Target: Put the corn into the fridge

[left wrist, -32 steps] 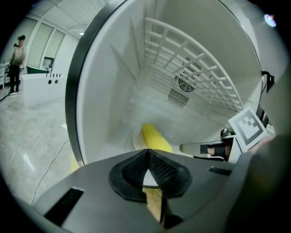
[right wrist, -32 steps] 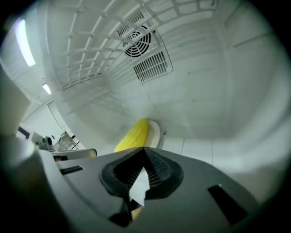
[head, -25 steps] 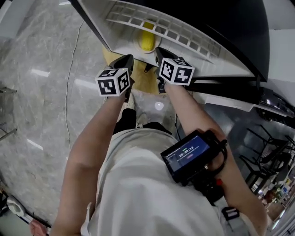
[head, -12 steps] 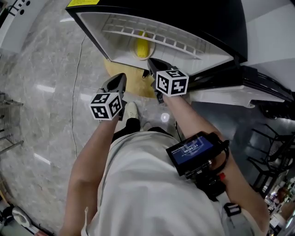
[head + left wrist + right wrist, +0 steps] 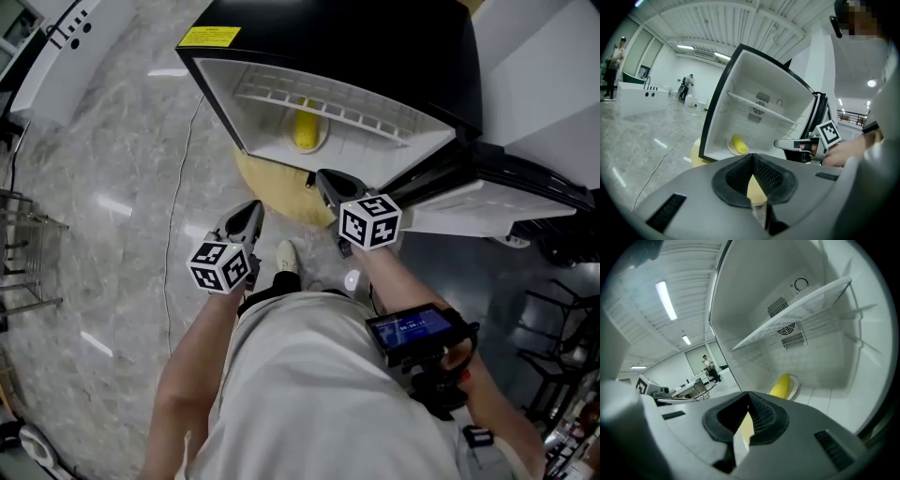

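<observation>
Left claw (image 5: pixel 251 212): closed, nothing in it. Right claw (image 5: pixel 327 181): closed as well, empty. Corn (image 5: pixel 306 129) lies on a plate (image 5: pixel 794 383) on the floor of the open fridge (image 5: pixel 375 66). It is ahead of both claws, under the wire shelf (image 5: pixel 797 310), nearer the right claw.

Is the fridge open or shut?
Open. You can see inside the fridge: the corn lies on a plate under the wire shelf.

The corn (image 5: pixel 306 131) lies on a plate (image 5: pixel 794 386) inside the fridge (image 5: pixel 356 47), beneath its shelf (image 5: pixel 330 99).
</observation>
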